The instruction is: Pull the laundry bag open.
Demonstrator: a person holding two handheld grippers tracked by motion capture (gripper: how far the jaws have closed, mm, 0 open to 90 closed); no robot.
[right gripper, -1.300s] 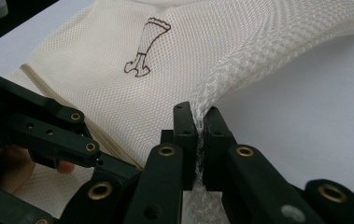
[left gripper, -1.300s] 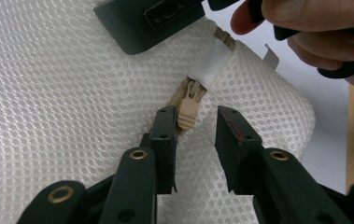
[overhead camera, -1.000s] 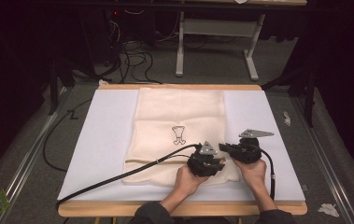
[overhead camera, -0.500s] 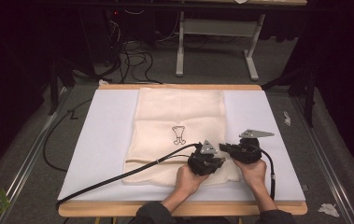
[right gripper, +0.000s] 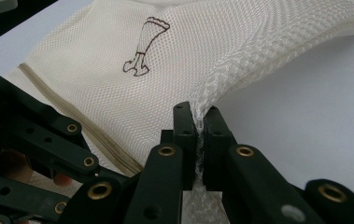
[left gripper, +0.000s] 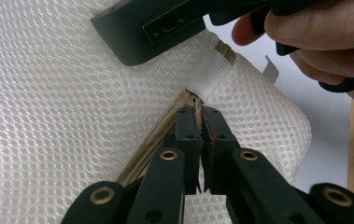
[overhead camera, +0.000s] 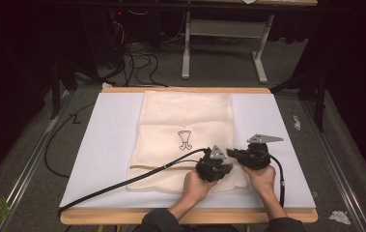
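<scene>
Left gripper (left gripper: 200, 116) clamped on mesh bag (overhead camera: 185, 116) zipper, right gripper (right gripper: 200, 116) on edge; next likely pull zipper.

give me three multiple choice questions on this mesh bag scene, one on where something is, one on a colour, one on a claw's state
1. Where on the mesh bag do both claws work?
A. its far edge
B. its near right corner
C. its far left corner

2. What colour is the bag?
A. cream
B. blue
C. red

3. How does the right claw stand?
A. wide open above the bag
B. shut on nothing
C. shut on a fold of the bag's mesh

Answers:
1. B: the high view shows the left claw and the right one together at the bag's near right corner.
2. A: the mesh is cream against the white mat.
3. C: the right gripper view shows mesh pinched between its closed jaws.
</scene>
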